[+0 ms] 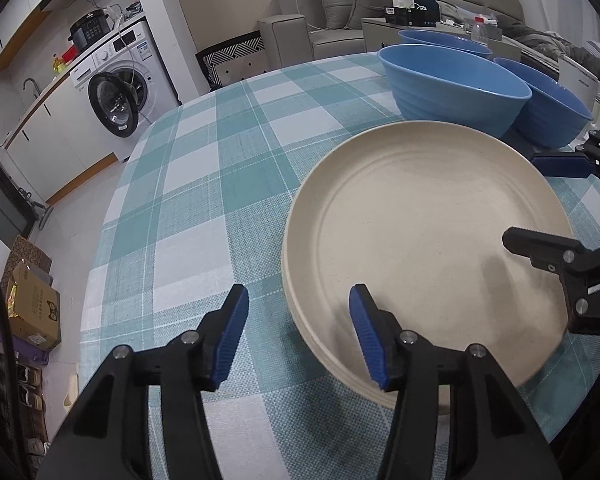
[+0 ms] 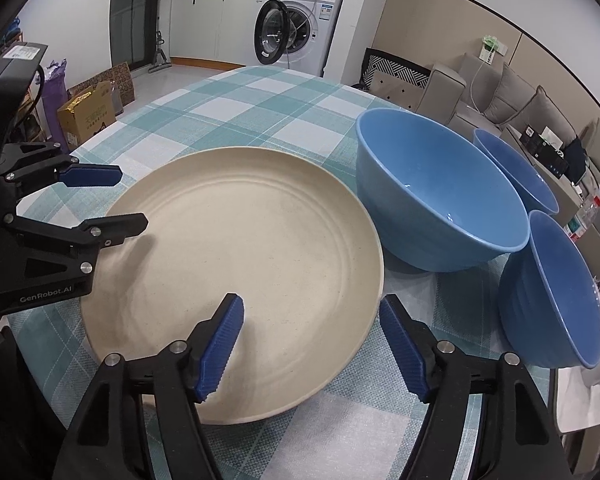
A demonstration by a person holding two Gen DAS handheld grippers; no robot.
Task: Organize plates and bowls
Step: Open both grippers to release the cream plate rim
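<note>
A woven cloth (image 1: 220,184) in teal, grey and white check, its coarse weave plainly visible, covers the desk. At its centre lies a cream plate stack (image 2: 252,264), matt and faintly speckled, with shallow moulded rings inside the rim. At two o'clock from it sit three blue bowls (image 2: 440,200), smooth and glossy inside, catching highlights, with ribbed outer walls. The left gripper (image 1: 298,336) and right gripper (image 2: 312,344) look like matt black plastic with bright metal pins; their fingers carry ribbed blue pads (image 2: 220,348) of a rubbery look.
</note>
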